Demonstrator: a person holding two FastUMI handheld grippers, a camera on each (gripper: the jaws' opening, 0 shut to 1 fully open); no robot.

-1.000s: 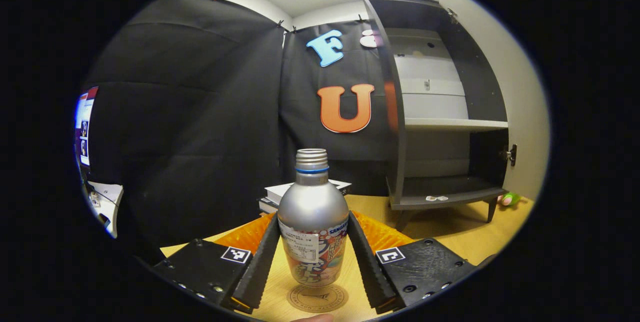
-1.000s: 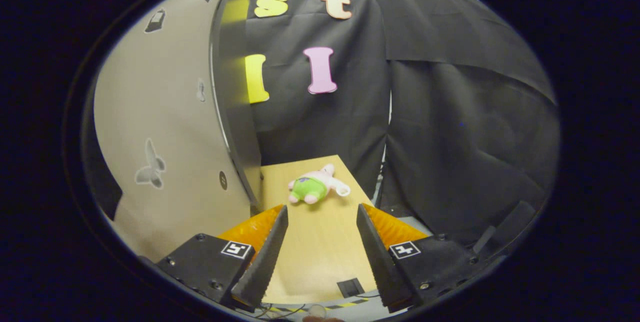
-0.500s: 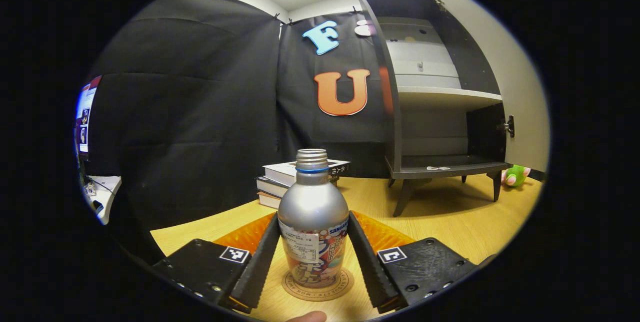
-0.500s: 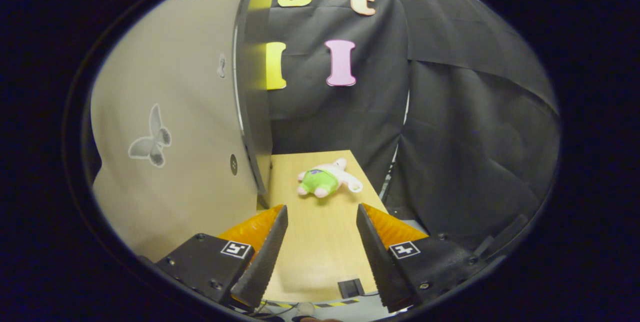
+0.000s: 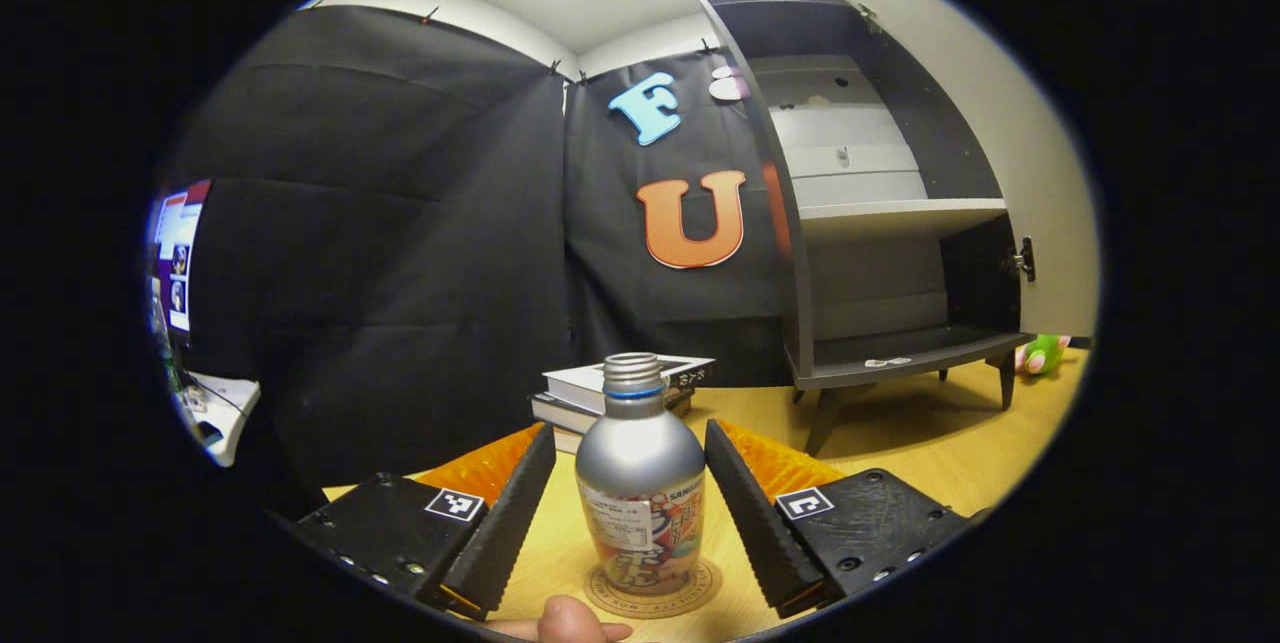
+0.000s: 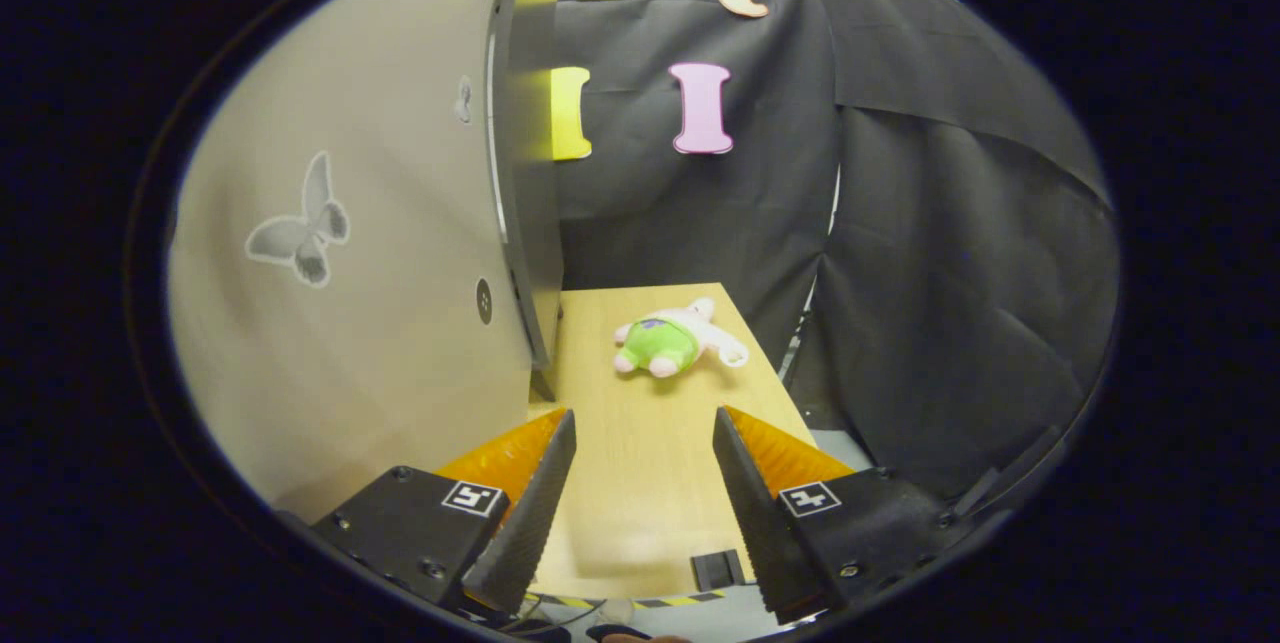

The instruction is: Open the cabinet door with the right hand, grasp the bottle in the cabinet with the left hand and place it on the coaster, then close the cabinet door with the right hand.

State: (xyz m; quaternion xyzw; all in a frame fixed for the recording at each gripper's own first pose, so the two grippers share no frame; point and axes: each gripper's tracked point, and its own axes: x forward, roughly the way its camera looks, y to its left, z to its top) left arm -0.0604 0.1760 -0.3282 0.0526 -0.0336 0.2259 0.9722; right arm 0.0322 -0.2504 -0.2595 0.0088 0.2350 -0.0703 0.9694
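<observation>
The silver bottle [image 5: 640, 478], which has a printed label and no cap, stands upright on the round coaster [image 5: 700, 591] on the wooden table. My left gripper [image 5: 630, 429] is open around it, with a small gap between each finger and the bottle's sides. The grey cabinet [image 5: 880, 223] stands behind at the right with its door [image 5: 1050, 183] swung open. In the right gripper view, my right gripper [image 6: 644, 415] is open and holds nothing. It hangs beside the outer face of the cabinet door [image 6: 350, 323], which bears butterfly stickers.
A stack of books [image 5: 585, 393] lies behind the bottle. A green and pink plush toy [image 6: 665, 343] lies on the table past the door's edge and also appears beyond the cabinet [image 5: 1040, 353]. A fingertip [image 5: 565, 623] shows at the bottom edge.
The bottle came down onto the coaster and my left gripper's fingers spread off its sides. The right gripper drifted forward along the door's face.
</observation>
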